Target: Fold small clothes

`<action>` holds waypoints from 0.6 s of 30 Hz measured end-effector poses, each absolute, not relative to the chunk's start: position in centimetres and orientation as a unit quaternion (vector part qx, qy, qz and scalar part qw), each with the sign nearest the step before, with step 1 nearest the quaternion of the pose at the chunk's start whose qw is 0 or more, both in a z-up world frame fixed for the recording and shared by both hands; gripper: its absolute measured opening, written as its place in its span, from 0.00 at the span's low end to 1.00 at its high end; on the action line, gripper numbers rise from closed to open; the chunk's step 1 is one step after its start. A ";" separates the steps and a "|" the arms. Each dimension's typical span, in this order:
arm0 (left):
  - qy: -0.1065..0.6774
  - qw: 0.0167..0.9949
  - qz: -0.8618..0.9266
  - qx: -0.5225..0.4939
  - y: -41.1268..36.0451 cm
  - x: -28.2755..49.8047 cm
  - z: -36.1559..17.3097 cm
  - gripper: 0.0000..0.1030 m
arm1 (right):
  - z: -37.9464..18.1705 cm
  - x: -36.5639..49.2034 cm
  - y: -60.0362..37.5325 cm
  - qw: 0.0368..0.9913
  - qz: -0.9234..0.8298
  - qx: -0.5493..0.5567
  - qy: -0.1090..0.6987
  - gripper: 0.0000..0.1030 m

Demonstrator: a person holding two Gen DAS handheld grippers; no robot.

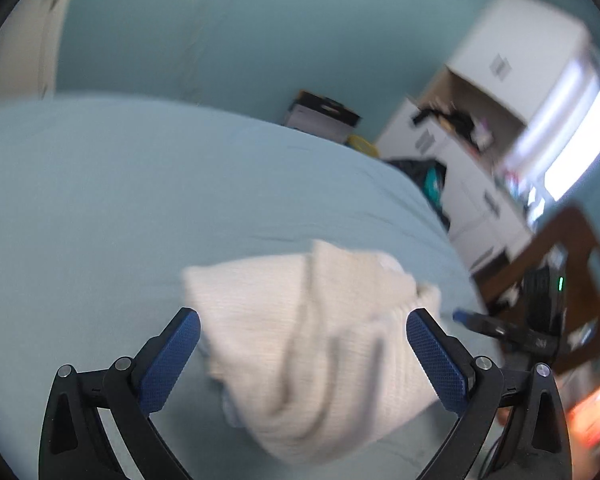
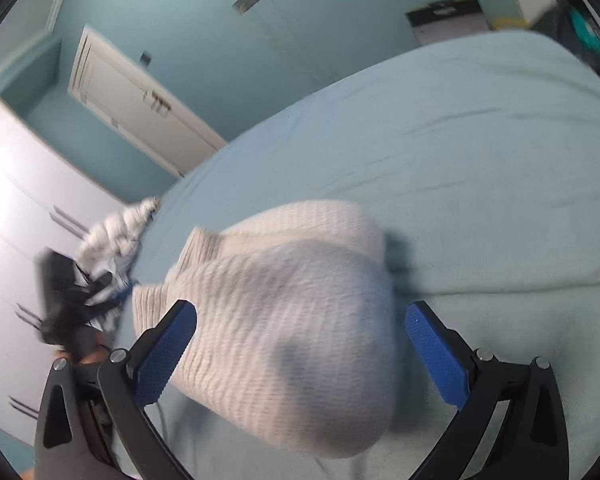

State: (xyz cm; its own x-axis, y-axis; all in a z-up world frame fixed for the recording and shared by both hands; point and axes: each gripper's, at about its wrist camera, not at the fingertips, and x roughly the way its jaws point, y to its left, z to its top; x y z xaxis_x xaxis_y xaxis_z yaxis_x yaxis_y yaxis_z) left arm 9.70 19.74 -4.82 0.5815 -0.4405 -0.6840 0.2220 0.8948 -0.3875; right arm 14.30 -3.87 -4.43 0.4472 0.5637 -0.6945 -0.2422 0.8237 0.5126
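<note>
The left gripper [image 1: 303,322] stood wide apart, its blue pads [image 1: 171,358] well clear of each other and clamped on nothing. A cream ribbed knit [image 1: 300,344] lay on the bed [image 1: 120,200] between and beyond the fingers; whether either pad touched it could not be told through the blur. The knit was bunched, with one fold raised toward the far right. To its right, just past the knit's edge, the other gripper's blue tip [image 1: 462,316] showed, black body behind it.

The right gripper [image 2: 301,316] was likewise spread wide, holding nothing. The knit [image 2: 284,320] filled the gap between its pads [image 2: 436,356] and ran under the left one, a rounded heap with a ribbed cuff at its far left. A dark shadow lay on its near part. It sat on the near side of the bed [image 2: 460,140].

Left of the knit, at the bed's edge, a crumpled white and blue cloth [image 2: 116,236] lay, with the black shape of the left gripper [image 2: 72,304] blurred in front of it.

Around the bed: teal walls [image 1: 180,40], a white door [image 2: 140,104], white drawers [image 2: 16,220] on the left in the right view. In the left view a white cabinet [image 1: 480,128] with a cluttered open shelf stood far right, a dark box [image 1: 324,114] against the wall, a dark heap [image 1: 424,176] beside the bed, and a brown wooden chair [image 1: 572,264] near right.
</note>
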 end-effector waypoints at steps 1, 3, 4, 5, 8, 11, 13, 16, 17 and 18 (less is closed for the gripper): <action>0.427 0.881 -0.175 -0.104 19.2 9.9 -5.1 1.00 | -5.0 14.4 -2.5 0.840 0.224 0.145 0.473 0.99; 0.470 0.873 -0.121 -0.044 16.4 10.5 -7.4 1.00 | -7.1 14.0 -2.7 0.846 0.220 0.120 0.470 0.99; 0.490 0.866 -0.093 -0.017 15.5 10.7 -8.9 1.00 | -8.0 13.6 -2.1 0.850 0.210 0.100 0.472 0.99; 0.496 0.865 -0.082 -0.003 14.7 10.8 -9.7 1.00 | -8.9 13.5 -1.0 0.860 0.187 0.064 0.470 0.99; 0.488 0.869 -0.064 -0.043 15.1 10.2 -11.7 1.00 | -11.4 12.8 -1.2 0.867 0.151 0.063 0.471 0.99; 0.526 0.845 -0.041 -0.089 17.1 10.0 -11.5 1.00 | -10.8 13.0 -0.7 0.865 0.125 0.061 0.481 0.99; 0.541 0.837 -0.029 -0.076 16.2 10.0 -10.3 1.00 | -9.1 13.1 0.5 0.850 0.110 0.061 0.512 0.99; 0.503 0.863 -0.013 -0.032 15.4 7.0 -5.4 1.00 | -4.8 11.8 -0.7 0.826 0.106 0.106 0.543 0.99; 0.493 0.870 -0.011 -0.017 15.4 5.6 -3.8 1.00 | -2.7 10.3 -1.2 0.833 0.115 0.117 0.529 0.99; 0.484 0.875 -0.011 -0.004 15.2 3.8 -2.0 1.00 | -1.3 9.2 -1.1 0.838 0.119 0.117 0.520 0.99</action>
